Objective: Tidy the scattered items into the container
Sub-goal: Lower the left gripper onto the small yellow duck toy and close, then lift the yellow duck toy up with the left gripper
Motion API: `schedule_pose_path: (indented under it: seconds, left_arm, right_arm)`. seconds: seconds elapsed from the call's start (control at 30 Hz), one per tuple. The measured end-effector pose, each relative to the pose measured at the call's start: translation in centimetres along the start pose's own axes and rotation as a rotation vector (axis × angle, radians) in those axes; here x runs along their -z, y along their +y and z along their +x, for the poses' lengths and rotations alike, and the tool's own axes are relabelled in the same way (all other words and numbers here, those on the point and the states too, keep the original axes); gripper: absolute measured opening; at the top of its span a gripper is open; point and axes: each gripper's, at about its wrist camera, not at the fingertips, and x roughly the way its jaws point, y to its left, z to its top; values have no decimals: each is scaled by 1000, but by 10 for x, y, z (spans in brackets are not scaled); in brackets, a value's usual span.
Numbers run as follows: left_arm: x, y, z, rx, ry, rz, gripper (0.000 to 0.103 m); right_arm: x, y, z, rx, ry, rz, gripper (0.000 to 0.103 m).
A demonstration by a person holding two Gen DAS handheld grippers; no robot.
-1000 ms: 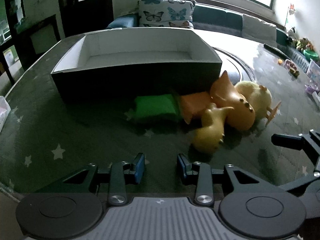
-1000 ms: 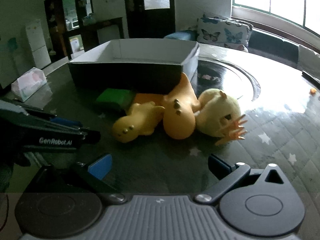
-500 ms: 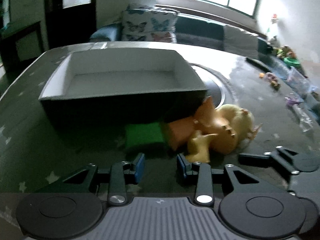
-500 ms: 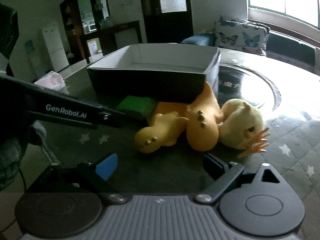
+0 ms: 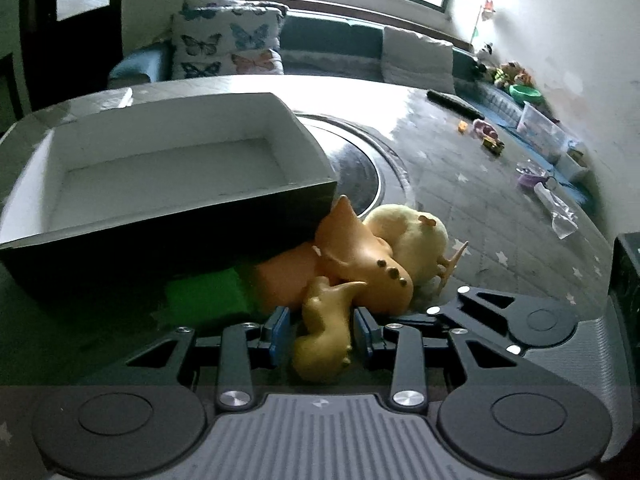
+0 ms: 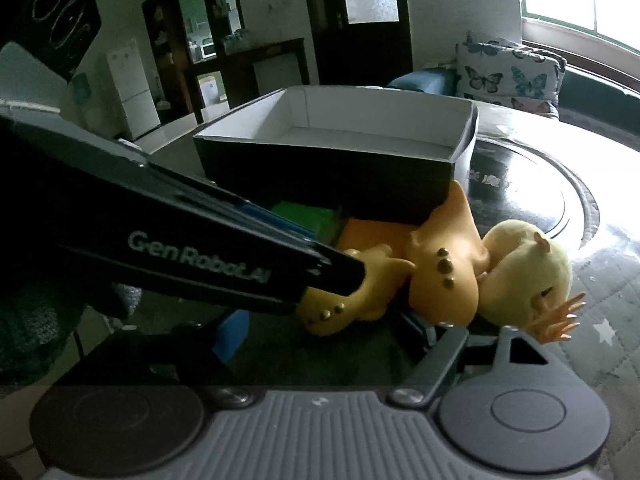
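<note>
Presently: left gripper (image 5: 320, 332), bottom centre of its view, pitched down, released, blue pads flanking the yellow toy (image 5: 325, 340) without clear contact. Right gripper (image 6: 320, 332), bottom centre of its view, pitched down, closing, nothing grasped. Box (image 5: 168, 216) upper left, on the counter (image 5: 480, 208). Orange toy (image 5: 360, 256), chick (image 5: 416, 236), green block (image 5: 204, 298) touching, just below it.

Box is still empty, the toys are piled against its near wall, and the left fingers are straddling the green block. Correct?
Not quite. In the left wrist view the left gripper straddles the small yellow dinosaur, not the green block, which lies off to the side against the box. The rest holds: the box is empty and the toys sit against its near wall.
</note>
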Motion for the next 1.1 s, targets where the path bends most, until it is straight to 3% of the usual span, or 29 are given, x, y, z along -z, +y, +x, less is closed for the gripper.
schedule_pose_path:
  seconds: [0.13, 0.3, 0.67, 0.93, 1.1]
  left_arm:
    - [-2, 1, 12, 12, 37, 0, 38]
    - [-2, 8, 22, 27, 68, -21, 33]
    - [-5, 13, 6, 36, 40, -35, 29]
    - [-32, 22, -12, 47, -21, -72, 27]
    - [-62, 34, -11, 54, -58, -117, 11]
  right_arm:
    - [-1, 1, 6, 1, 9, 1, 75]
    - [-1, 0, 12, 7, 12, -1, 64]
    - [-1, 0, 1, 3, -13, 4, 50]
    - [-32, -6, -15, -16, -95, -4, 49]
    - [-68, -20, -13, -17, -143, -35, 49]
